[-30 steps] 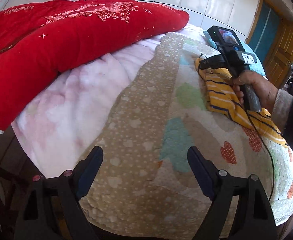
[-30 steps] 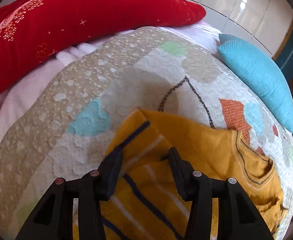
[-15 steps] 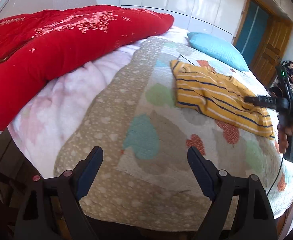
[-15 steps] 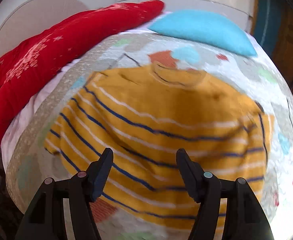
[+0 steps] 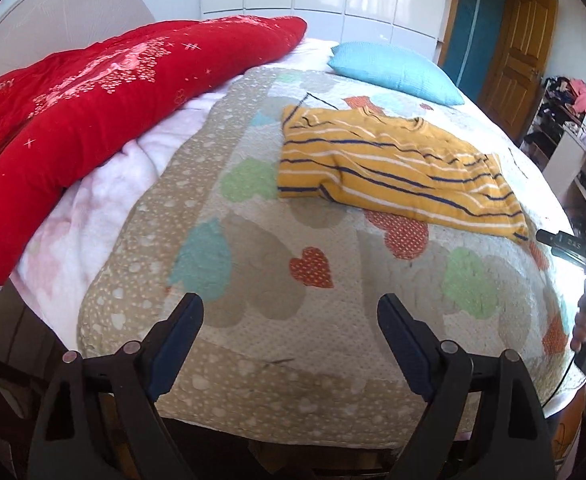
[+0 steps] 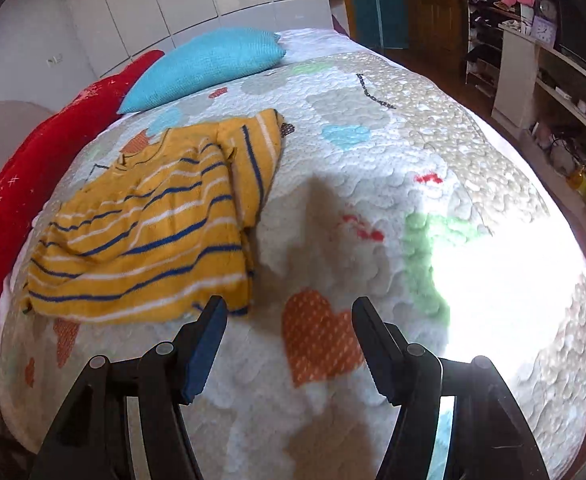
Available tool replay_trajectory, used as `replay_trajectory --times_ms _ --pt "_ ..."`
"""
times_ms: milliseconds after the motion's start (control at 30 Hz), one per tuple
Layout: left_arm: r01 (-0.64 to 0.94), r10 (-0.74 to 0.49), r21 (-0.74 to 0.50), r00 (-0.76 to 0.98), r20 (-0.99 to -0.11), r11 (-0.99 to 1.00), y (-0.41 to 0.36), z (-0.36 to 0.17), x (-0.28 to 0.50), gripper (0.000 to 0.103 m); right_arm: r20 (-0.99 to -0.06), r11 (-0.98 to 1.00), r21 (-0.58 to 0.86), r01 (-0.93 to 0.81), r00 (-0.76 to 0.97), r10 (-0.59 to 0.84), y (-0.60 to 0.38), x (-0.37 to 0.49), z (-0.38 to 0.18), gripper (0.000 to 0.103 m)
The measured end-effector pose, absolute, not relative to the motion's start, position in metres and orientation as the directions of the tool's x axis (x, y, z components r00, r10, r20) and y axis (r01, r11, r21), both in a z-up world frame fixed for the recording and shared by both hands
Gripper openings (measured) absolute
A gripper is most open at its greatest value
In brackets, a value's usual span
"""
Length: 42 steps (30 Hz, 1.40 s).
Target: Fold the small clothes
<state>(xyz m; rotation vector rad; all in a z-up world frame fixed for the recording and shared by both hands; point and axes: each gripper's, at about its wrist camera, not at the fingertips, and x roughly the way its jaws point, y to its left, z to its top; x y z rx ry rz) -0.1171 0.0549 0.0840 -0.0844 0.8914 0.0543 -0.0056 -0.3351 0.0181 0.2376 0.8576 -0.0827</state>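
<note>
A small yellow shirt with navy and white stripes [image 5: 389, 168] lies spread and rumpled on the quilted bed cover [image 5: 253, 264]; it also shows in the right wrist view [image 6: 153, 232], left of centre, with one sleeve folded up. My left gripper [image 5: 291, 314] is open and empty, above the near edge of the bed, well short of the shirt. My right gripper [image 6: 289, 318] is open and empty, just off the shirt's near corner. Its body shows at the right edge of the left wrist view [image 5: 573, 242].
A red quilt [image 5: 105, 92] lies along the left of the bed, over a pink blanket [image 5: 105, 200]. A blue pillow [image 5: 393, 70] sits at the head. Shelves with clutter [image 6: 553, 92] and a wooden door [image 5: 521, 48] stand past the bed's right side.
My right gripper let go of the shirt, drew back and swung to the bed's right side. The shirt now lies spread on the cover. My left gripper pulled back slightly.
</note>
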Motion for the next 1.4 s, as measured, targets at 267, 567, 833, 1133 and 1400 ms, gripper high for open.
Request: replay_trajectory --times_ms 267,567,833,1133,1400 --pt "-0.039 0.02 -0.004 0.584 -0.811 0.999 0.024 0.066 -0.114 0.088 -0.742 0.987 0.142 0.074 0.668 0.056 -0.289 -0.064 0.005 0.073" --pt "-0.041 0.074 0.061 0.558 -0.827 0.997 0.016 0.055 -0.116 0.088 -0.746 0.992 0.122 -0.01 0.658 0.099 -0.259 -0.067 -0.002 0.075" --pt "-0.053 0.077 0.058 0.544 -0.836 0.997 0.022 0.05 -0.115 0.088 -0.765 0.991 0.129 -0.029 0.633 0.118 -0.249 -0.064 -0.011 0.076" --pt "-0.061 0.065 0.039 0.519 -0.852 0.997 0.027 0.042 -0.112 0.088 -0.773 0.99 0.138 -0.038 0.621 0.131 -0.245 -0.064 -0.016 0.076" --pt "-0.064 0.053 0.024 0.498 -0.865 0.998 0.03 0.036 -0.11 0.088 -0.773 0.989 0.138 -0.048 0.619 0.137 -0.241 -0.064 -0.017 0.076"
